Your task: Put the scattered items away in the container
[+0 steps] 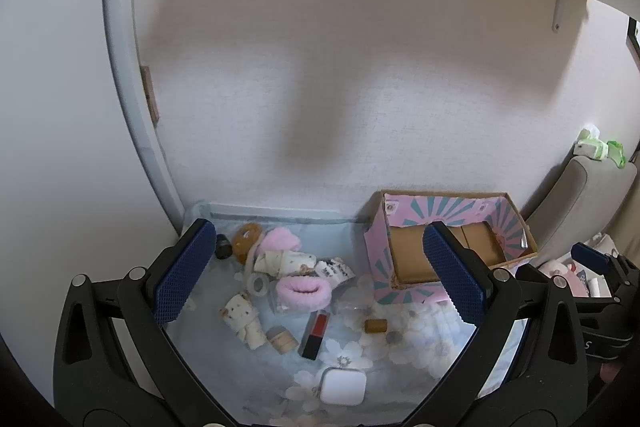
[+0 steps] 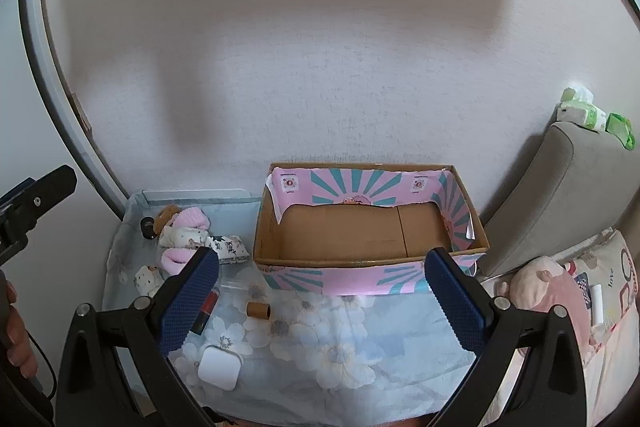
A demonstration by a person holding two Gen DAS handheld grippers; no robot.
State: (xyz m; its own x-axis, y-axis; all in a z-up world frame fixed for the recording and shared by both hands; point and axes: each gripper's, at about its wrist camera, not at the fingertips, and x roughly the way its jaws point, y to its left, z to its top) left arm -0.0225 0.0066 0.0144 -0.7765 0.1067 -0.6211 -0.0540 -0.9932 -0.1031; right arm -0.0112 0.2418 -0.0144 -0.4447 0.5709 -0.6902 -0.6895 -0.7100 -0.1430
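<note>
While both the left claw [image 1: 320, 275] and the right claw [image 2: 322, 297] hover spread wide and empty, the scattered items lie left of the empty box [image 2: 360, 239], where the soft pink sock [image 1: 304, 291] may snag neighbouring pieces.

The left gripper [image 1: 320, 275] hangs above a floral-print cloth-covered table [image 1: 416, 351], its blue-padded fingers [image 1: 182, 275] spread wide with nothing between them. Against the table's far right edge stands a pink and teal cardboard box [image 1: 384, 251], its brown floor bare. Toward the far left corner lie a fluffy pink slipper [image 1: 304, 291], rolled cream patterned socks [image 1: 244, 319], a clear tape roll [image 1: 258, 283] and a brown round object [image 1: 245, 241]. Mid-table lie a red and black lipstick tube [image 1: 315, 334] and a small brown cylinder [image 1: 375, 325]. A white rounded square case [image 1: 343, 386] sits near the front edge. The right gripper [image 1: 592, 259] shows at the right rim.
</note>
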